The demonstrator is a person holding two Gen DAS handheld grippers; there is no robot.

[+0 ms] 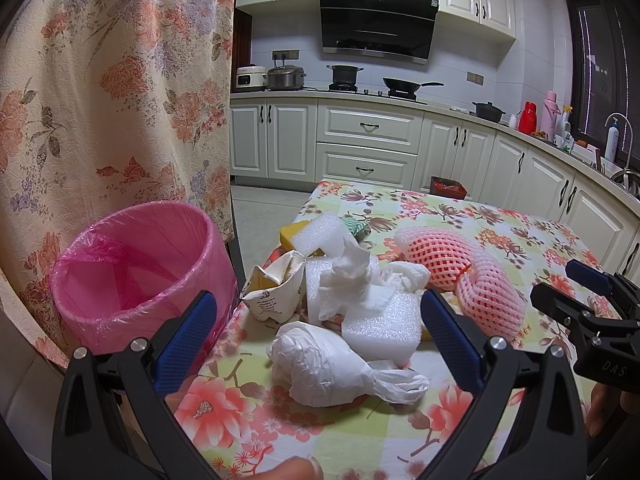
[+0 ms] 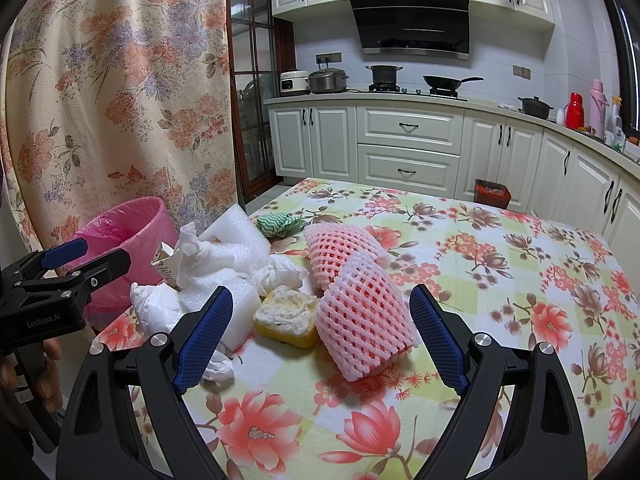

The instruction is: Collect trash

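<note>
A heap of trash lies on the floral table [image 1: 520, 232] near its left edge. It holds a crumpled white bag [image 1: 320, 364], a white foam block [image 1: 384, 328], tissue [image 1: 348, 280], a torn paper carton [image 1: 276, 284] and two pink foam nets [image 1: 440, 256]. My left gripper [image 1: 318, 298] stands open just in front of the bag and the block, holding nothing. My right gripper [image 2: 320, 294] is open too, its fingers on either side of the nearer pink net [image 2: 360, 320], beside a yellow sponge [image 2: 286, 316]. A pink lined bin [image 1: 136, 264] stands left of the table.
A floral curtain [image 1: 120, 80] hangs behind the bin. A green cloth [image 2: 280, 222] lies behind the heap. A small red-lined box [image 2: 492, 194] sits on the floor by the white cabinets [image 2: 408, 148]. A person's fingers [image 1: 296, 468] show at the bottom edge.
</note>
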